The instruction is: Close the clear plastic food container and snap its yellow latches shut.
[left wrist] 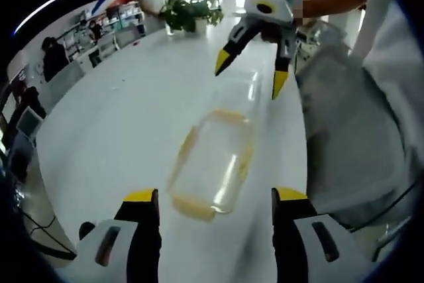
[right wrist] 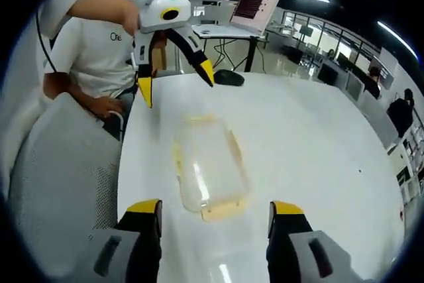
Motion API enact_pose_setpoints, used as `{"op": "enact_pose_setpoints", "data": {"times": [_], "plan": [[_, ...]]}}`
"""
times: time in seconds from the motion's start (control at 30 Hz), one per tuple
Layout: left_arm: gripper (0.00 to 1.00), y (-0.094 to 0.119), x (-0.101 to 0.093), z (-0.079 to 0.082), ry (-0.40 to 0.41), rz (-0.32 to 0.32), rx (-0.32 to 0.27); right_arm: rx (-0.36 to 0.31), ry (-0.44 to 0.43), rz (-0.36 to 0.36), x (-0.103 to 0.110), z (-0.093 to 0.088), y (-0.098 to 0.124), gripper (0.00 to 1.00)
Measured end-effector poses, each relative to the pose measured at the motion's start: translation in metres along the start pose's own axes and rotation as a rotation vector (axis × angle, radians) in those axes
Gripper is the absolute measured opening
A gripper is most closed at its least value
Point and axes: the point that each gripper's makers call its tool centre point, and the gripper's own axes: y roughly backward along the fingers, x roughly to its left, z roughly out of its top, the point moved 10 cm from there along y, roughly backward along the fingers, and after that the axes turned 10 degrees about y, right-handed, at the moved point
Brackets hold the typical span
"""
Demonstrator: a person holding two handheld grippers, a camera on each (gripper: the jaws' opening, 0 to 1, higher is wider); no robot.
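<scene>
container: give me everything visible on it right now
The container is a clear plastic rectangular box with rounded corners and yellow latches along its edges, blurred in both views. It lies flat on the white table, its lid apparently on; whether the latches are snapped cannot be told. It sits lengthwise between the two grippers: the left gripper at one end, the right gripper at the other, both open. Neither clearly touches it.

Bright overhead light, slight blur
</scene>
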Motion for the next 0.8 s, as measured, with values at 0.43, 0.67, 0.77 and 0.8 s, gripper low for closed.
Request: {"op": "enact_pose_setpoints", "data": {"times": [0.43,0.67,0.77,0.8], "plan": [[0.64,-0.011,0.013,-0.004,-0.045,-0.026,0.057,0.038,0.031,0.021,-0.005,-0.005,-0.01,0.63],[0.64,-0.016,0.02,-0.009,-0.074,-0.042,0.09,0.053,0.054,0.048,-0.008,-0.005,-0.018,0.62],[0.63,-0.018,0.022,-0.01,-0.078,-0.048,0.101,0.066,0.068,0.058,-0.009,-0.006,-0.022,0.61],[0.63,-0.018,0.023,-0.01,-0.079,-0.05,0.103,0.069,0.069,0.062,-0.009,-0.007,-0.023,0.61]]}}
